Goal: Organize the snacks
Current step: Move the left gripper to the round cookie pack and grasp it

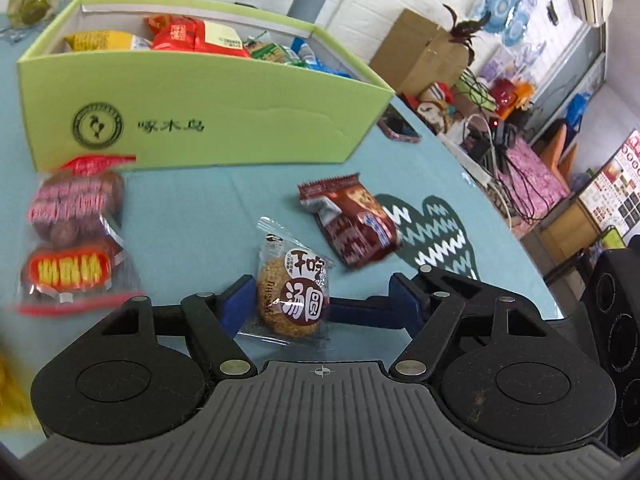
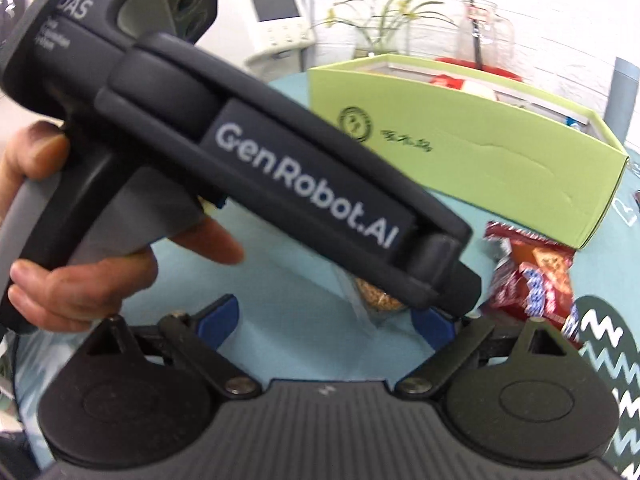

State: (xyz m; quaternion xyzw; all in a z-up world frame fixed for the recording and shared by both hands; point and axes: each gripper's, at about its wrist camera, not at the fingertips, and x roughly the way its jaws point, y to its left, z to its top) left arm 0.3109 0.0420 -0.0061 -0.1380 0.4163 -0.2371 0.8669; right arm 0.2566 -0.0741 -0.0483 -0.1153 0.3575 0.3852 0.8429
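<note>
A round sesame cake in a clear wrapper (image 1: 292, 300) lies on the teal table (image 1: 192, 216) between the fingers of my left gripper (image 1: 322, 304). The jaws stand open around it; the left pad is close to the wrapper and the right pad is apart from it. A dark red snack packet (image 1: 352, 220) lies just beyond. The green box (image 1: 200, 120) behind holds several snack packs. In the right wrist view my right gripper (image 2: 326, 324) is open and empty. The left gripper's black body (image 2: 280, 176), held by a hand (image 2: 80, 280), crosses in front and hides most of the sesame cake (image 2: 380, 300).
A clear pack of red-labelled snacks (image 1: 72, 236) lies at the left, and a yellow packet (image 1: 8, 392) at the edge. A phone (image 1: 398, 128) lies right of the box. A dark heart-shaped mat (image 1: 436, 236) is near the table's right edge. Clutter stands beyond the table.
</note>
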